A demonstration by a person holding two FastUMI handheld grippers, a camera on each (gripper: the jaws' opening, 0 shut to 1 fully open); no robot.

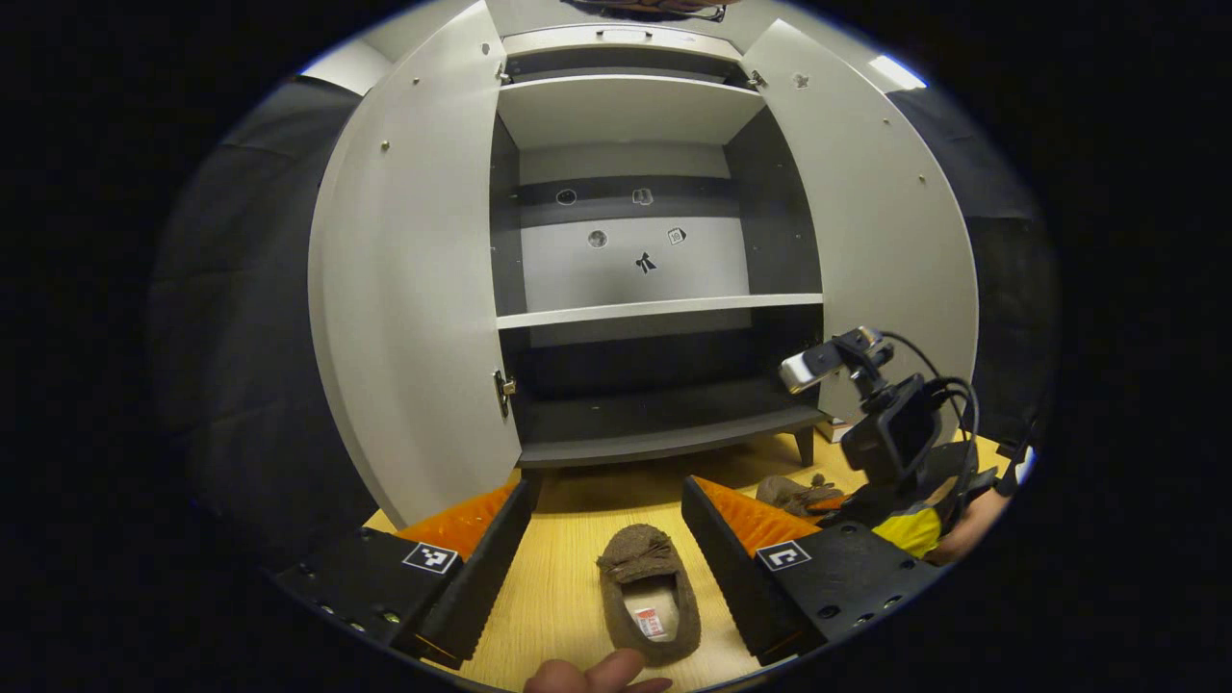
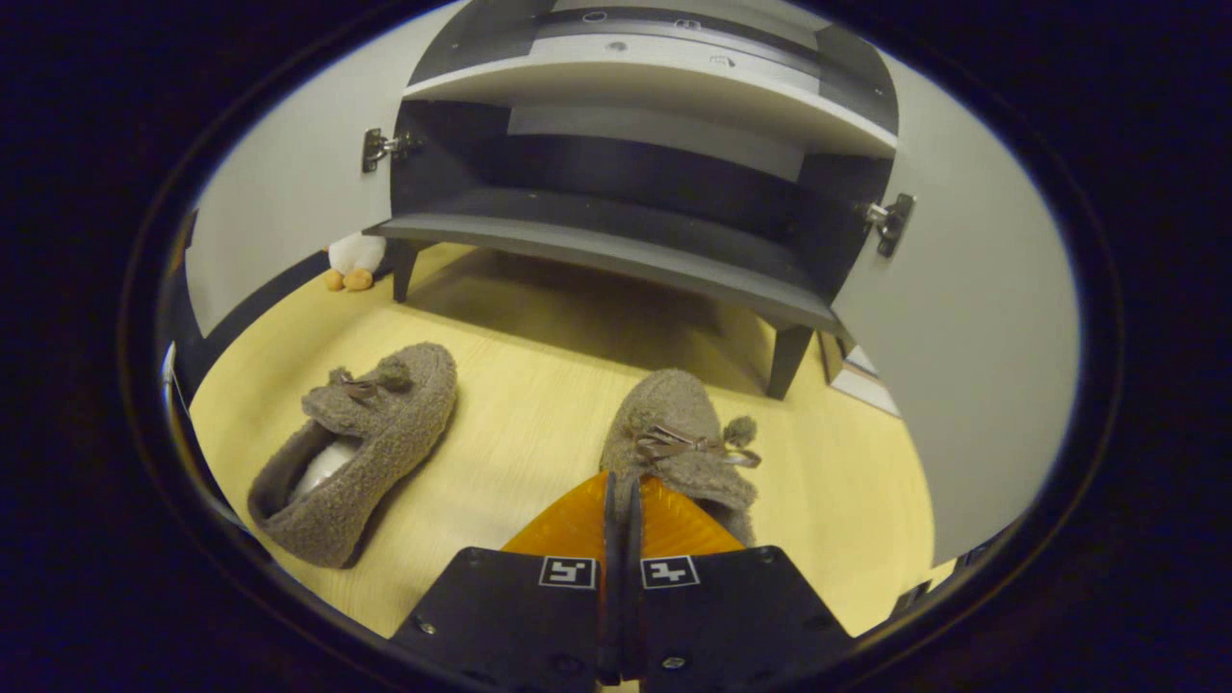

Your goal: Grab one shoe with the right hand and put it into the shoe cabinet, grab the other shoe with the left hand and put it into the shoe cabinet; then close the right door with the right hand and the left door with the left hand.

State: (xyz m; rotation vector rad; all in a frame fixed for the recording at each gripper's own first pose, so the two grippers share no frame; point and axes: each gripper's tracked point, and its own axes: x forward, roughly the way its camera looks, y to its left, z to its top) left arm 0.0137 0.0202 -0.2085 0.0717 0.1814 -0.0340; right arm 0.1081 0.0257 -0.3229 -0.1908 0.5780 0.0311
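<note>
Two brown fuzzy slippers lie on the wooden floor in front of the shoe cabinet (image 1: 664, 443), whose two doors stand wide open. One slipper (image 1: 650, 592) rests between the fingers of my left gripper (image 1: 606, 486), which is open and not touching it. My right gripper (image 2: 621, 476) is shut on the rear edge of the other slipper (image 2: 679, 423), whose toe points at the cabinet (image 2: 597, 245). In the left gripper view the right gripper (image 1: 833, 502) sits low at the right beside that slipper (image 1: 794, 493). The left slipper (image 2: 356, 452) lies to the left in the right gripper view.
The left door (image 1: 414, 289) and right door (image 1: 866, 221) flank the shelves. A cabinet leg (image 2: 784, 361) stands just past the held slipper. A small plush toy (image 2: 351, 260) sits by the cabinet's far leg. A person's finger (image 1: 587, 674) shows at the bottom edge.
</note>
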